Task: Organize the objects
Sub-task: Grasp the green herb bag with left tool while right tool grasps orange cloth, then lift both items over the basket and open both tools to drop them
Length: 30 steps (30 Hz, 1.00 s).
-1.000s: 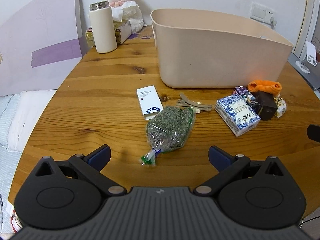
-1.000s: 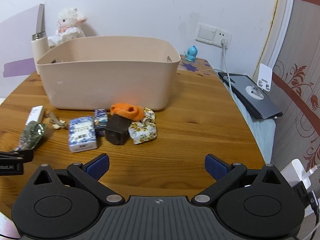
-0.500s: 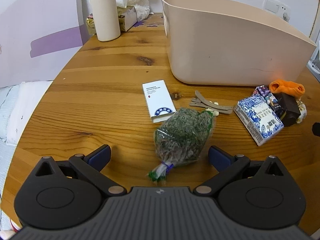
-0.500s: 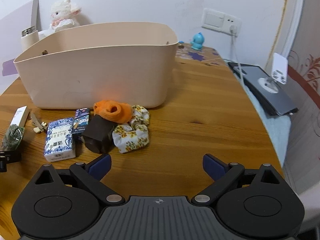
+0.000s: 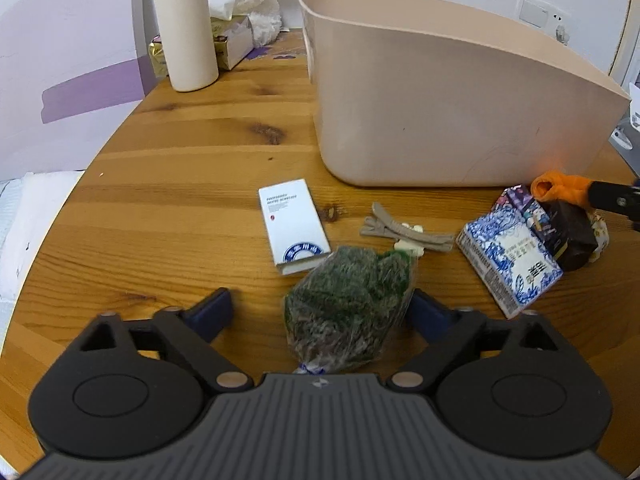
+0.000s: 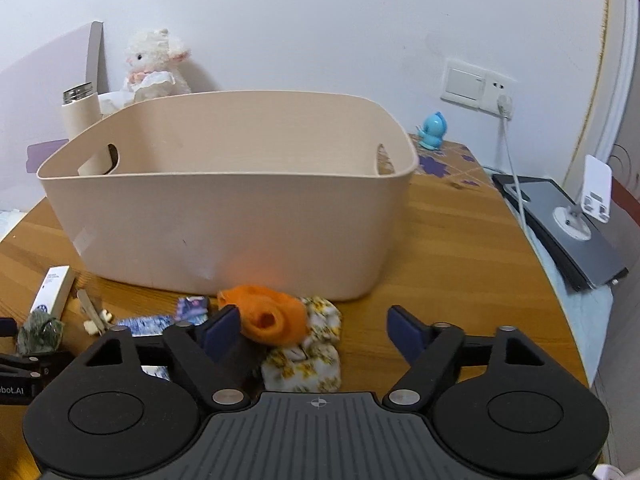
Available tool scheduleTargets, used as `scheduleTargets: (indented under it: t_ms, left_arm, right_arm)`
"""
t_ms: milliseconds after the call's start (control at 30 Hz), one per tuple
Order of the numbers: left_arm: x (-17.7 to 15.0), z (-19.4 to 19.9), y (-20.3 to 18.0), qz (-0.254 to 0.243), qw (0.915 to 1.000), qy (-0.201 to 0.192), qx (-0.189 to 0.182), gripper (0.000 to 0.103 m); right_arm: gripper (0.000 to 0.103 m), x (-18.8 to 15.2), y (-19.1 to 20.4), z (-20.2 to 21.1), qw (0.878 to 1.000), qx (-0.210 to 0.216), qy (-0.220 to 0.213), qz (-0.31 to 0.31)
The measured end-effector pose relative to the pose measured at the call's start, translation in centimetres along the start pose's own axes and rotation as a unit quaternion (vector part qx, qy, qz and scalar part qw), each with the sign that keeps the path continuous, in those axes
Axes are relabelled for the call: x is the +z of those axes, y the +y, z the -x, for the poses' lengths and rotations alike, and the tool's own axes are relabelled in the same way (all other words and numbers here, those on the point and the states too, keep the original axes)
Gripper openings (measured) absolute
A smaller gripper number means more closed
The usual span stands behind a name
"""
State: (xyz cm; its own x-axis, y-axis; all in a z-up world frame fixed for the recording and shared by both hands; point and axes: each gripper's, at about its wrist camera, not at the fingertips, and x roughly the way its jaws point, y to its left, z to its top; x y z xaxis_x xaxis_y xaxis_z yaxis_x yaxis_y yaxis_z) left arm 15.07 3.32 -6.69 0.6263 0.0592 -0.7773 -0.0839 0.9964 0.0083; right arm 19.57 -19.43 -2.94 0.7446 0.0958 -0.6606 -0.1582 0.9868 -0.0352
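With the left gripper (image 5: 320,312) wide open and holding nothing, centre its fingers either side of the bag of dried herbs (image 5: 348,312) on the table (image 5: 180,200) and close gently, since the thin crinkly film will slip or crush. The right gripper (image 6: 312,328), also wide open and empty, straddles the soft orange cloth (image 6: 268,316) atop the floral fabric (image 6: 308,364). The smooth, rigid beige bin (image 6: 224,224) stands just behind.
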Motion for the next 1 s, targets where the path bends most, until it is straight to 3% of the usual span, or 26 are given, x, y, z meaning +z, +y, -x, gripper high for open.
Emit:
scheduleTargets:
  t_ms: [67,167,333,400,633,1000]
  left_arm:
    - [0.2,0.0,0.0,-0.003,1.0000,-0.003,-0.003,0.078]
    - [0.5,0.0,0.0,-0.005,1.0000,-0.006,-0.006,0.069]
    - [0.4,0.3,-0.1,-0.011,0.9997,-0.015,-0.015,0.050]
    - [0.4,0.3,0.0,-0.012,0.9996,-0.018,-0.017,0.046]
    - [0.0,1.0,0.6,-0.003,0.9989,-0.019,-0.042,0.043]
    - [0.5,5.4,1.7,0.004,0.9964,-0.072,-0.045,0.043]
  right_arm:
    - [0.074,0.0,0.4,-0.4,1.000,0.005,-0.001,0.001]
    - [0.059,0.1,0.5,-1.3,1.000,0.005,0.001,0.004]
    - [0.017,-0.1,0.6,-1.6,1.000,0.011,0.002,0.000]
    - [0.012,-0.2,0.5,-1.5,1.000,0.012,-0.001,-0.001]
    - [0.009,-0.6,0.1,0.2,1.000,0.004,-0.009,-0.006]
    - [0.009,0.6,0.3,4.9,0.998,-0.011,-0.056,-0.019]
